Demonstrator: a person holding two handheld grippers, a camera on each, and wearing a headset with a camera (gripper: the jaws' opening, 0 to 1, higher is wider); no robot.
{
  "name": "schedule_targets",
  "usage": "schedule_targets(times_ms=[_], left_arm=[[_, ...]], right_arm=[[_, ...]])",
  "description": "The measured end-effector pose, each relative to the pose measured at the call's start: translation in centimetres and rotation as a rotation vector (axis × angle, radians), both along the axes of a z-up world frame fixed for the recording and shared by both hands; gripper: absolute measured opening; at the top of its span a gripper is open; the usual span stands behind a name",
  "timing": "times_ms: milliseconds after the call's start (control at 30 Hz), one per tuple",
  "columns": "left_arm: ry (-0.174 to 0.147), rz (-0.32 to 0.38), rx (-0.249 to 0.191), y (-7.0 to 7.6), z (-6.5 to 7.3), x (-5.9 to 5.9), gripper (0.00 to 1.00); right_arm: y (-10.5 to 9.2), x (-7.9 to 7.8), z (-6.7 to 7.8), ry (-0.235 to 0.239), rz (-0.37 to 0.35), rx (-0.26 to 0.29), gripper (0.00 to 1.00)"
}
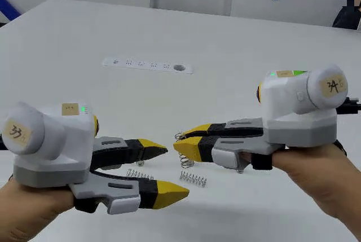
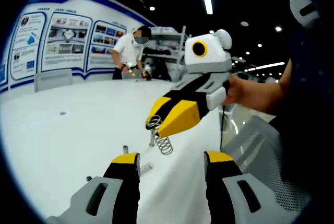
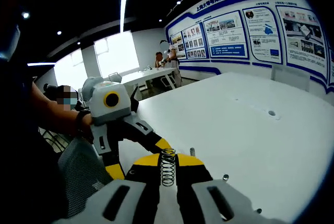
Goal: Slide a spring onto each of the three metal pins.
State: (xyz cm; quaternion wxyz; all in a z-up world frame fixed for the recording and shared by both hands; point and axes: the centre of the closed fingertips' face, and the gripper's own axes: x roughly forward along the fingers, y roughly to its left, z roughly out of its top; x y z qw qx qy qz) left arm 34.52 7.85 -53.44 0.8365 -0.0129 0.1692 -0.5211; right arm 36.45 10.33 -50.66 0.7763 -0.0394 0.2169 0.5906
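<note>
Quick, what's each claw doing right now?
Left gripper: open, holding nothing.
Right gripper: shut on a spring.

Left tongs (image 1: 177, 172) jaws spread; right tongs (image 1: 178, 140) opposite, tips facing, jaws pinched on spring (image 3: 167, 167).

Loose springs (image 1: 193, 178) centre, far table (image 1: 67, 39) open
</note>
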Motion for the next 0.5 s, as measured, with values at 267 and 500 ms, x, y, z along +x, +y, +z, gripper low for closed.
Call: schedule_targets(times_ms=[267,500], left_arm=[[0.027,0.003,-0.027,-0.7,0.1,0.4,0.39],[0.049,-0.009,-0.001,-1.2,-0.9,0.7,0.29]], right_arm=[[0.4,-0.3,0.2,0.012,-0.001,0.046,0.12],[0.2,-0.4,-0.5,0.024,-0.001,0.047,0.12]])
